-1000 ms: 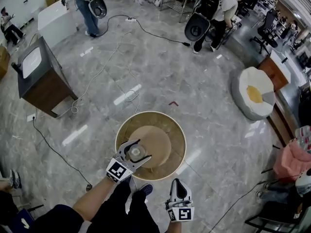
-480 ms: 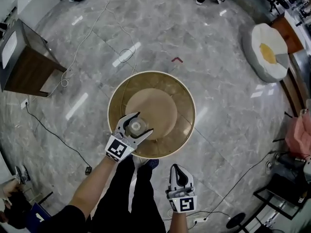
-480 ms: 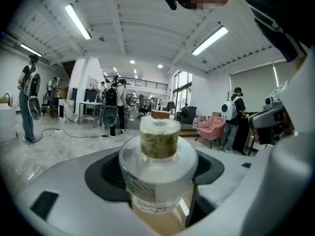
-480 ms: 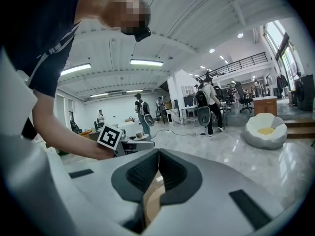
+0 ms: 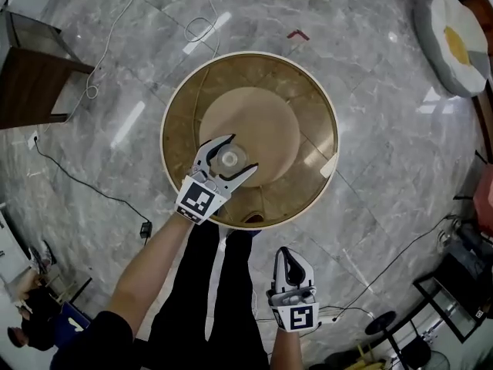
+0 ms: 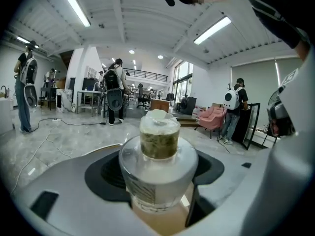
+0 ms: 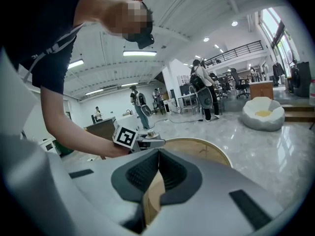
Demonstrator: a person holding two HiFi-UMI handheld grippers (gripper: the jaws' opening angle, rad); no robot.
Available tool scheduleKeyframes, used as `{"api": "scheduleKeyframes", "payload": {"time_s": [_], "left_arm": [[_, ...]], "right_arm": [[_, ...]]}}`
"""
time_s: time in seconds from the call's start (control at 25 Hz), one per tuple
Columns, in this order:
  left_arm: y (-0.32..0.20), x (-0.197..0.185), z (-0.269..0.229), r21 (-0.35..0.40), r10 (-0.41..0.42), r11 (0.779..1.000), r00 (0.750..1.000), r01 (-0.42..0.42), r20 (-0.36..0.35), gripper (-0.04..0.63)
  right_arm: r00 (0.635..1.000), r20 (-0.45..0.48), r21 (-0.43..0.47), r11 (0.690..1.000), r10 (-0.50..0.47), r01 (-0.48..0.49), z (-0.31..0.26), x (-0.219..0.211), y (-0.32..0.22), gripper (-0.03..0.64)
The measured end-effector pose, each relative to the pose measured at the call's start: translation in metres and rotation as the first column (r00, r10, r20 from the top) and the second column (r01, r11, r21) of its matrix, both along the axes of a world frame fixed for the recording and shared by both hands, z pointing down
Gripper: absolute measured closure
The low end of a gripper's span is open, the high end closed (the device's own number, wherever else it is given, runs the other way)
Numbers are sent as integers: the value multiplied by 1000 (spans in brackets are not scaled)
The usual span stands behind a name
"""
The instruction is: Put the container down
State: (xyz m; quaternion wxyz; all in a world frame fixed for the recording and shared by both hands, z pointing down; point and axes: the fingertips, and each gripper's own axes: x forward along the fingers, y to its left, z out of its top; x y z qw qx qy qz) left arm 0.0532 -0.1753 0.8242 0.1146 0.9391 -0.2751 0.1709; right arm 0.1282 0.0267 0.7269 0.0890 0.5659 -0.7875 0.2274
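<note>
Over the round table (image 5: 312, 99), the container (image 5: 228, 158) is clamped in the left gripper (image 5: 240, 154), not yet released. Lowering onto the tabletop, then opening, is judged needed next. The right gripper (image 5: 284, 257) is closed on nothing.

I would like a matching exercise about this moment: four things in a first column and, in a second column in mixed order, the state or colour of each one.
Column one
1. left tool
2. right tool
3. container
4. floor cushion

Column two
A. white with a yellow middle
B. shut, with nothing between its jaws
C. clear, with greenish contents
D. shut on the container, over the round table

Right pairs: 1-D, 2-B, 3-C, 4-A.
</note>
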Motion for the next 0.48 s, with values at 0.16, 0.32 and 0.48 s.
{"api": "scheduleKeyframes", "payload": {"time_s": [0.16, 0.32, 0.48], "left_arm": [[-18, 11, 42, 14, 16, 1000, 1000, -16, 12, 238], [-21, 18, 80, -18, 8, 1000, 1000, -8, 17, 238], [-20, 21, 112, -38, 19, 999, 998, -17, 60, 238]], "right_arm": [[1000, 28, -15, 1000, 11, -10, 30, -6, 1, 588], [999, 39, -44, 999, 23, -22, 47, -5, 5, 588], [998, 41, -44, 998, 56, -54, 58, 3, 7, 588]]}}
